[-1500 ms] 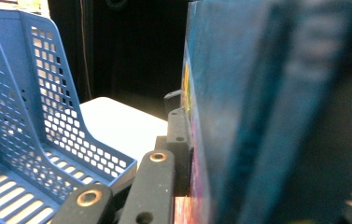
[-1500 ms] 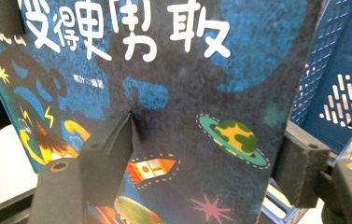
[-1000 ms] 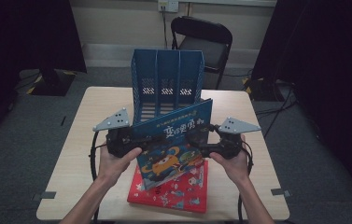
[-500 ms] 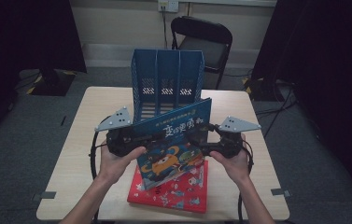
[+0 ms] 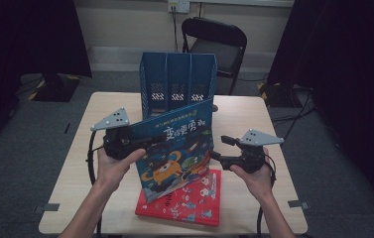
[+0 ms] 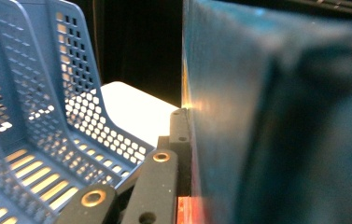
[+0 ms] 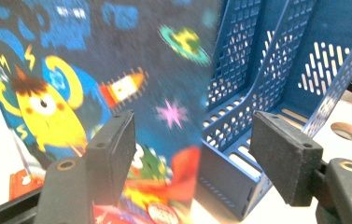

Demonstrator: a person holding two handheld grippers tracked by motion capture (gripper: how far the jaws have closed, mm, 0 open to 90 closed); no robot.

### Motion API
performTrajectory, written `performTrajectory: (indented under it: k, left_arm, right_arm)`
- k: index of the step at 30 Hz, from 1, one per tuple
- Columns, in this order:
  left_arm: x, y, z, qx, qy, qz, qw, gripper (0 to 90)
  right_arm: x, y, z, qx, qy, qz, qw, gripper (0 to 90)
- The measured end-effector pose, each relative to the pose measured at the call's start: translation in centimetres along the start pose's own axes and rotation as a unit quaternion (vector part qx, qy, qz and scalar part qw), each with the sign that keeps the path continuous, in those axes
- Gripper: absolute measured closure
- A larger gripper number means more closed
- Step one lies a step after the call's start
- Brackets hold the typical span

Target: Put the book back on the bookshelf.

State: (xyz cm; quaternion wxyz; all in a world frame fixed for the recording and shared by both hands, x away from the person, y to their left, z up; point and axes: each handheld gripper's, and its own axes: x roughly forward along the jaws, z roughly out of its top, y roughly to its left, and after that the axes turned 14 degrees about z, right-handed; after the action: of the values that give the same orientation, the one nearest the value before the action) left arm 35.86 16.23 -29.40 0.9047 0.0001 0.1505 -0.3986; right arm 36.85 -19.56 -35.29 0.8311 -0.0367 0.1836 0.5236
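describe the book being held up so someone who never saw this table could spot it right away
Start at the blue file rack at the far side of the table. Right in front of it, a blue book stands tilted, clamped by the left gripper. Unlike the red book lying flat beneath it, its cover is blue with a yellow cartoon creature.

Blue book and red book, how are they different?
The blue book stands tilted, raised off the table, clamped by the left hand-held gripper; the red book lies flat on the table, ungripped. The blue book shows a yellow monster; the red book shows small pictures. Both are picture books.
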Motion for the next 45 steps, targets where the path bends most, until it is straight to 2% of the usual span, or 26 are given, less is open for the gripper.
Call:
performTrajectory:
  k: [8, 19, 24, 36, 39, 45]
  left_arm:
    - [-1.0, 1.0, 0.1, -0.008, 0.000, 0.009, 0.9999, 83.5]
    - [-2.4, 1.5, 1.0, 0.001, 0.005, 0.033, 0.9995, 83.5]
    - [-2.8, 1.7, 1.2, -0.003, 0.003, 0.039, 0.9992, 83.5]
    - [-4.2, 2.3, 2.2, -0.003, -0.011, 0.054, 0.9985, 83.5]
    - [-4.7, 2.5, 2.4, -0.006, -0.017, 0.064, 0.9978, 83.5]
    - [-5.2, 2.9, 2.7, -0.011, -0.023, 0.067, 0.9974, 83.5]
  right_arm:
    - [0.1, -0.3, -0.2, 0.002, 0.004, -0.002, 1.0000, 30.7]
    - [0.2, -0.4, -0.4, 0.004, 0.009, -0.005, 0.9999, 30.3]
    - [0.1, -0.5, -0.4, 0.006, 0.007, -0.004, 1.0000, 30.1]
    - [0.1, -0.6, -0.4, 0.005, 0.009, -0.004, 0.9999, 29.8]
    - [0.1, -0.6, -0.5, 0.004, 0.008, -0.005, 0.9999, 29.8]
    - [0.2, -0.6, -0.5, 0.005, 0.010, -0.005, 0.9999, 29.7]
